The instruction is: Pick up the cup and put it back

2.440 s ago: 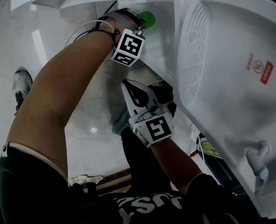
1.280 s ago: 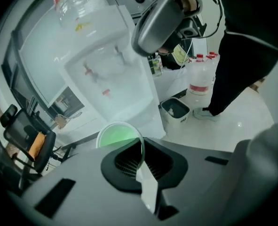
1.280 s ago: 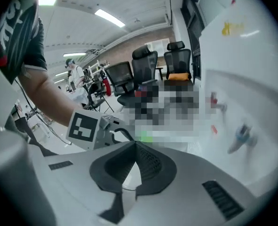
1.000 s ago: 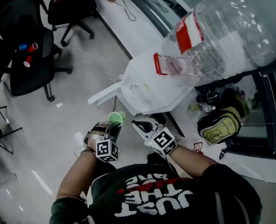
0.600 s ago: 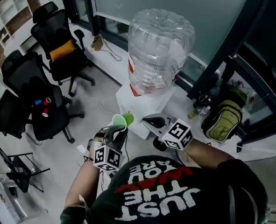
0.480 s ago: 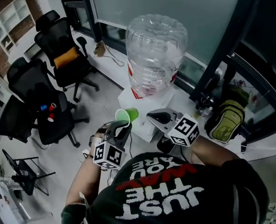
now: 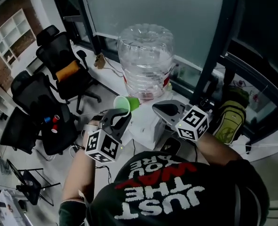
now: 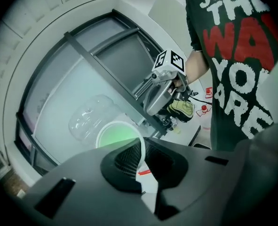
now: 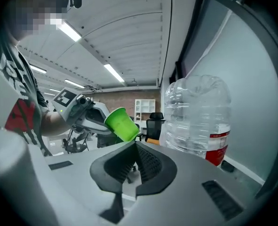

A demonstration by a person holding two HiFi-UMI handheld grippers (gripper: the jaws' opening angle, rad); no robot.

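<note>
Left hand-held gripper (image 7: 117, 118) clamped on cup (image 7: 126, 103) rim, right hand-held gripper (image 7: 163, 109) closed, empty; best to keep cup steady, set down upright, then loosen.

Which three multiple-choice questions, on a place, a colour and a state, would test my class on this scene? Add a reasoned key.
1. Where is the cup? A on a chair; B in the left gripper; C on the floor.
2. What colour is the cup? A red; B green; C blue.
3. How do the right gripper's jaws stand? A together, empty; B wide apart; C closed on the cup.
Key: B, its pads pinch the cup's rim; B, its wall shows bright green; A, its own view shows them meeting with nothing between.
</note>
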